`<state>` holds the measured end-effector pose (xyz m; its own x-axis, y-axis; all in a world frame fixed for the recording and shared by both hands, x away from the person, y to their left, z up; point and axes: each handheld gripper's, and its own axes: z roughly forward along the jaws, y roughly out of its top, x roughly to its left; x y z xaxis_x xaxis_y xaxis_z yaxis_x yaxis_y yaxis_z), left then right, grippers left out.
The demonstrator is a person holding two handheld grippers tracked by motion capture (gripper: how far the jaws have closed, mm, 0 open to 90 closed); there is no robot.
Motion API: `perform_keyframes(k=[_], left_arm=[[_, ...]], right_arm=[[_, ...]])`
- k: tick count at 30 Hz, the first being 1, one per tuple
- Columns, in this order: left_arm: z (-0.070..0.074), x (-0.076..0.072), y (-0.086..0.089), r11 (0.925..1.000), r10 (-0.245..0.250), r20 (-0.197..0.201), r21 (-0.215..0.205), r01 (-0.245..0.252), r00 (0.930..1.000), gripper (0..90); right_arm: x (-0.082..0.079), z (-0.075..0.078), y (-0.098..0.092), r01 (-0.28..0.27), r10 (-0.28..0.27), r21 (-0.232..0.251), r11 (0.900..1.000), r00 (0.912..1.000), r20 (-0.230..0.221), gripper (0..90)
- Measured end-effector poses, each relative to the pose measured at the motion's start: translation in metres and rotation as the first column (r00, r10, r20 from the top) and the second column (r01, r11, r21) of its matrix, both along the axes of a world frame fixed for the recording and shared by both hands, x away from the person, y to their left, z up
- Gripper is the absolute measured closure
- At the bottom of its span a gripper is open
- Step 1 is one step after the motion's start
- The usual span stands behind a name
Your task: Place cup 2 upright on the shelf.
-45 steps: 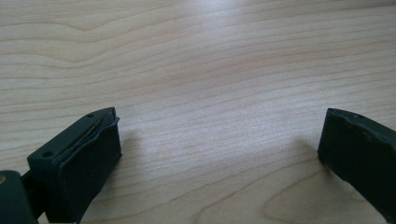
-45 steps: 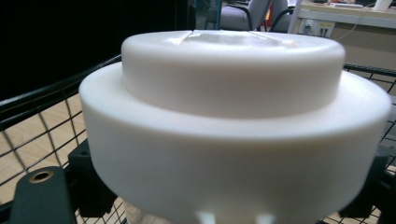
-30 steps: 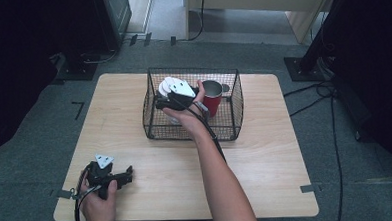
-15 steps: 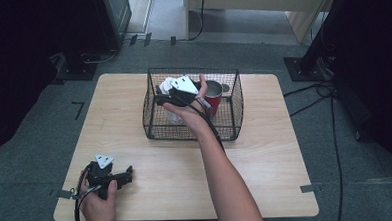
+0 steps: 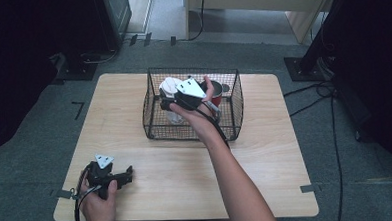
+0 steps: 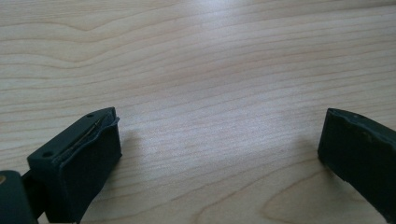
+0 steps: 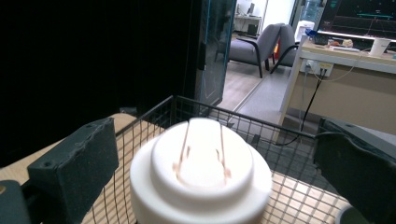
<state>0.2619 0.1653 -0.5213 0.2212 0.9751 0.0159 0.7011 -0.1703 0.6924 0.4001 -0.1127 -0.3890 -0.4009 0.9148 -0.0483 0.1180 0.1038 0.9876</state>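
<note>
At the near left corner of the worktop (image 5: 267,182) we rest our left gripper (image 5: 118,176) on the wood, its fingers (image 6: 79,163) released and spread wide over bare grain, holding nothing.

Farther right, our right gripper (image 5: 172,102) is inside the wire basket (image 5: 234,120), which stands just beyond the middle of the worktop towards its far edge. Its fingers (image 7: 74,168) are parted and sit on either side of the white lidded jar (image 7: 201,186), with a gap visible on both sides, so we judge the step in hand to be the reach for a grasp. The next move calls for bringing the fingers lower around the jar's body and closing them evenly, then lifting straight up so the jar clears the basket's rim.

The basket holds the white jar in its left part and a red mug (image 5: 218,96) towards its right. Whether the two touch we cannot tell.
</note>
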Motion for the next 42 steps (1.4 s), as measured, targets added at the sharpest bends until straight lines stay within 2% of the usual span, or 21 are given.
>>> perform_keyframes(k=[9,24,32,39,42], left_arm=[[0.0,0.0,0.0,1.0,0.002,0.002,-0.003,-0.002,1.0,0.0],[0.0,0.0,0.0,1.0,0.002,0.001,-0.003,-0.002,1.0,0.0],[0.0,0.0,0.0,1.0,0.001,0.0,-0.003,-0.001,1.0,0.0],[0.0,0.0,0.0,1.0,0.002,0.001,-0.003,-0.002,1.0,0.0],[0.0,0.0,0.0,1.0,0.001,-0.001,-0.002,-0.001,1.0,0.0]], right_arm=[[-0.025,-0.007,-0.024,0.007,-0.007,-0.001,1.0,0.9998,-0.018,0.5],[-0.057,-0.021,-0.065,0.037,-0.037,-0.006,0.999,0.9985,-0.04,0.5],[-0.078,-0.033,-0.094,0.07,-0.071,-0.018,0.997,0.9961,-0.053,0.5],[-0.094,-0.043,-0.112,0.089,-0.09,-0.021,0.996,0.9938,-0.066,0.5],[-0.103,-0.051,-0.126,0.102,-0.105,-0.044,0.994,0.9918,-0.073,0.5]])
